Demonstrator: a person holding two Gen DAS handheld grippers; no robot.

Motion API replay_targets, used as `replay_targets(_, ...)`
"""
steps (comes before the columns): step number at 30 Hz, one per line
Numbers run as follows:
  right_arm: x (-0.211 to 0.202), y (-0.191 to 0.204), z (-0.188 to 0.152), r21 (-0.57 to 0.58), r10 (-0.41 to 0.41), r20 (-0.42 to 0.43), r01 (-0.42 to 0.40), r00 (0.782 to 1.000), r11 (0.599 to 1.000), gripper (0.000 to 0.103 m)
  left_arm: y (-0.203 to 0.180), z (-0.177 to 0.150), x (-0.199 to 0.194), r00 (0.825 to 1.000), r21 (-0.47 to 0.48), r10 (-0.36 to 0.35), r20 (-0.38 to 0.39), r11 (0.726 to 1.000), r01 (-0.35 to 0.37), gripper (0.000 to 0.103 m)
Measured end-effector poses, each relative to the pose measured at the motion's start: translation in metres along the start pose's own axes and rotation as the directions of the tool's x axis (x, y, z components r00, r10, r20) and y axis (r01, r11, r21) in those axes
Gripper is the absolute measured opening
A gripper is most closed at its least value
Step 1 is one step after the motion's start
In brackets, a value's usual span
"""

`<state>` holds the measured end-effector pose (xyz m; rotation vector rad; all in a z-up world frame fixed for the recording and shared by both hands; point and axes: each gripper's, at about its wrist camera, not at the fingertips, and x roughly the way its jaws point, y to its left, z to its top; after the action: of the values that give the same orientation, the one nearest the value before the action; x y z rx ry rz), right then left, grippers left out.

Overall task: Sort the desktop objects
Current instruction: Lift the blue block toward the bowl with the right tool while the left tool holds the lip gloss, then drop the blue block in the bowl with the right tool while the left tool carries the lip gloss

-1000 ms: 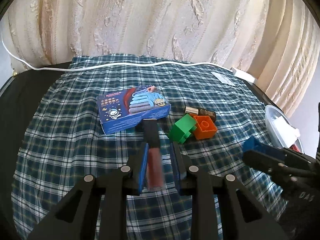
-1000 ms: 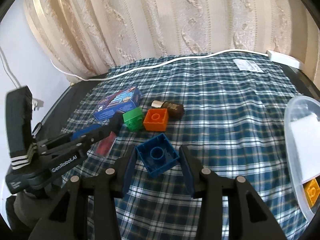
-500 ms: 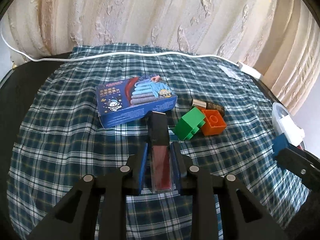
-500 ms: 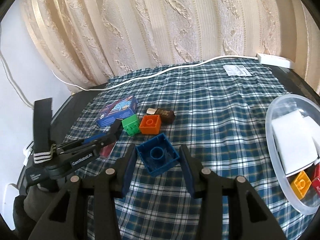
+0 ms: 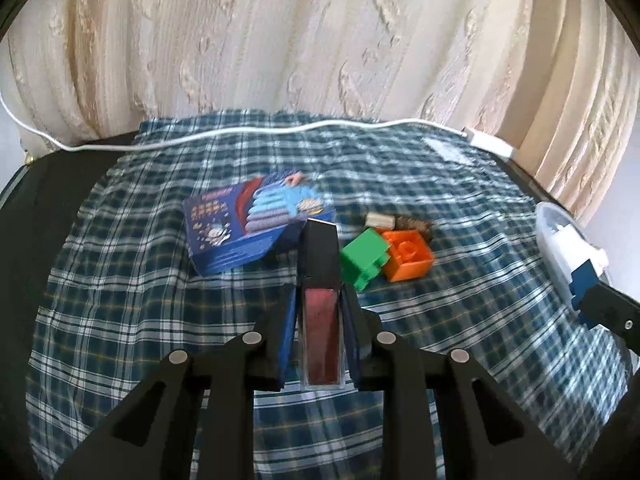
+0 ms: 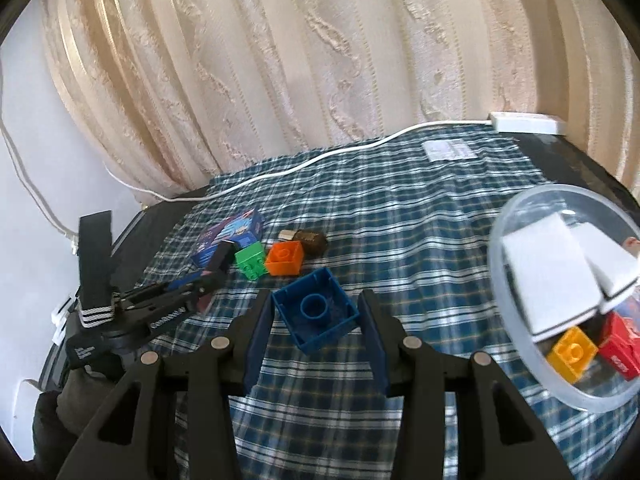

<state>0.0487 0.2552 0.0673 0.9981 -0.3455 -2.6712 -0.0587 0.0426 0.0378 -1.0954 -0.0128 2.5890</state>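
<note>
Two-handed sorting on a counter draped in a plaid cloth (image 6: 400, 216). The left tongs (image 5: 320, 320) are clamped on a lip gloss tube (image 5: 321, 320), its dark cap pointing forward past the tips; the tube appears lifted clear of the cloth. The right tongs (image 6: 316, 320) grip a blue block (image 6: 316, 312) by two opposite walls, hollow underside facing the camera, slightly skewed between the jaws. A clear tub (image 6: 504, 300) stands at the right edge of the counter, already holding white boxes, a yellow block (image 6: 572, 354) and a red box (image 6: 620, 344). Near the left side of the cloth lie a blue carton (image 5: 256, 236), a green block (image 5: 364, 254) touching an orange block (image 5: 408, 254), and behind them a small brown item, too blurred to name. A white cable (image 5: 280, 130) runs along the far edge.

The step in hand is judged to be carrying both held things to the tub. To do it well, the block should pass over the near rim before the jaws part, and be let go low above the contents so it does not bounce out. The skewed grip calls for steady travel. The tube, held by its smooth sides, may slip if tilted; it is best kept level. The two tongs should approach the tub in turn, not together.
</note>
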Motion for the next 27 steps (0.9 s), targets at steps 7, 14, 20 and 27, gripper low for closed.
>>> replay_targets(7, -0.024, -0.039, -0.002, 0.07, -0.072, 0.04, 0.069, 0.997, 0.995, 0.047, -0.028, 0.002, -0.017, 0.999, 0.029, -0.04, 0.035, 0.999, 0.039, 0.024)
replay_targets(14, -0.05, -0.07, -0.005, 0.125, -0.142, 0.085, 0.131, 0.986, 0.983, 0.047, -0.061, 0.003, -0.028, 0.993, 0.057, -0.11, 0.039, 0.993, 0.107, 0.024)
replay_targets(20, -0.071, -0.096, -0.006, 0.171, -0.203, 0.116, 0.182, 0.972, 0.968, 0.047, -0.09, 0.006, -0.034, 0.987, 0.095, -0.155, 0.042, 0.984, 0.151, 0.024)
replay_targets(27, -0.079, -0.122, -0.013, 0.22, -0.234, 0.111, 0.206, 0.966, 0.954, 0.047, -0.121, 0.003, -0.034, 0.98, 0.117, -0.2, 0.021, 0.974, 0.196, 0.024)
